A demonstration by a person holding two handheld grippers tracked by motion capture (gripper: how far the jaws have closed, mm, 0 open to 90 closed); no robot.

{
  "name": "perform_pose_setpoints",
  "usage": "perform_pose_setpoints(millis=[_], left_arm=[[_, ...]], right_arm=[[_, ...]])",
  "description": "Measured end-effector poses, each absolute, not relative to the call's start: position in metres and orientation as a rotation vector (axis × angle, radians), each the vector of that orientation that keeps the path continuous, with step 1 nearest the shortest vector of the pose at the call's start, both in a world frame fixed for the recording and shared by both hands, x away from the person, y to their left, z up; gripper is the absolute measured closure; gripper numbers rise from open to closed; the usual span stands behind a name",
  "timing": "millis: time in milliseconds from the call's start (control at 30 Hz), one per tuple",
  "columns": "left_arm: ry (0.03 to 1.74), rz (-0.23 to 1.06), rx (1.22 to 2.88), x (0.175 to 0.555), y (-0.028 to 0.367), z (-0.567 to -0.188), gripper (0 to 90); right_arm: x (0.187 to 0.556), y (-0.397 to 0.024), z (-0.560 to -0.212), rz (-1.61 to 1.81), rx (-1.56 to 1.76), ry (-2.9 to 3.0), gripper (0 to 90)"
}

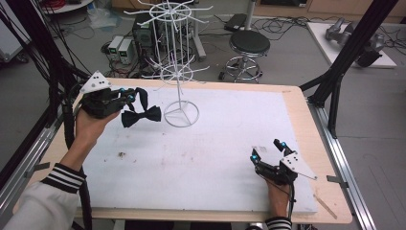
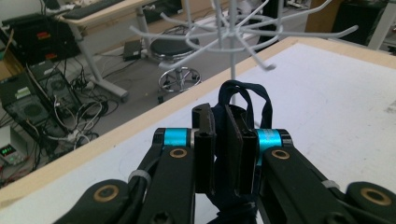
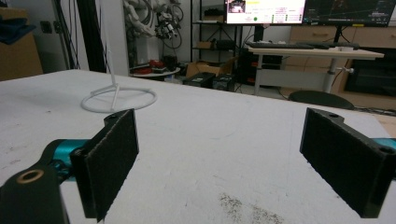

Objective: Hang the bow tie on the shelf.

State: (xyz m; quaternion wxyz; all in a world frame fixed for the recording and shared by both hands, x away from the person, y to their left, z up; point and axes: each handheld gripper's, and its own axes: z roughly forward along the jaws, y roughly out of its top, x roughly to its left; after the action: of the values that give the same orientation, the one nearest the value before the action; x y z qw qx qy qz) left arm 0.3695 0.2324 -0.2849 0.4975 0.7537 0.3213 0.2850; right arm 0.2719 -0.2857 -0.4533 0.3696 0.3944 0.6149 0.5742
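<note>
Nearest the high camera: striped sleeve cuffs and two forearms entering from the bottom edge. Left gripper [image 1: 128, 96] raised over the far left corner of the white table mat [image 1: 215, 143], jaws clenched on the dark strap [image 2: 243, 93] of a black bow tie [image 1: 141, 116]. Bow itself hanging below the jaws, just above the mat, a little to the left of the rack's ring base. In the left gripper view, strap looped up out of the narrow gap between the two black pads [image 2: 204, 154], dark fabric also bunched beneath them.

White wire display rack [image 1: 179, 62] upright near the far edge of the mat, thin pole on a round ring base [image 3: 119, 99], hooked arms spreading out at several levels. Nearest hooks [image 2: 261, 60] just ahead of and above the held strap, not touching it.

Right gripper [image 1: 268, 149] low at the near right part of the mat, well apart from rack and bow tie. Jaws released and spread wide, bare mat between the pads [image 3: 112, 163]. Small dark specks [image 3: 243, 207] on the mat just before them.

Wooden table edge [image 1: 306, 110] framing the mat; black stool [image 1: 249, 45] on the floor beyond.
</note>
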Motion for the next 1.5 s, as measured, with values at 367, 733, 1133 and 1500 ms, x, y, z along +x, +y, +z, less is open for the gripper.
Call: perform_pose_setpoints(millis=[367,733,1133,1500], left_arm=[[0.733,0.701,1.819,0.373,0.215,-0.269,82.2],[0.716,0.715,1.838,0.378,0.204,-0.264,82.2],[0.729,0.723,1.843,0.393,0.193,-0.264,82.2],[0.729,0.734,1.843,0.404,0.184,-0.265,82.2]], right_arm=[[0.272,-0.286,-0.453,1.472,1.011,1.577,10.7],[0.272,-0.286,-0.453,1.475,1.01,1.577,10.7],[0.272,-0.286,-0.453,1.473,1.007,1.578,10.7],[0.272,-0.286,-0.453,1.476,1.009,1.578,10.7]])
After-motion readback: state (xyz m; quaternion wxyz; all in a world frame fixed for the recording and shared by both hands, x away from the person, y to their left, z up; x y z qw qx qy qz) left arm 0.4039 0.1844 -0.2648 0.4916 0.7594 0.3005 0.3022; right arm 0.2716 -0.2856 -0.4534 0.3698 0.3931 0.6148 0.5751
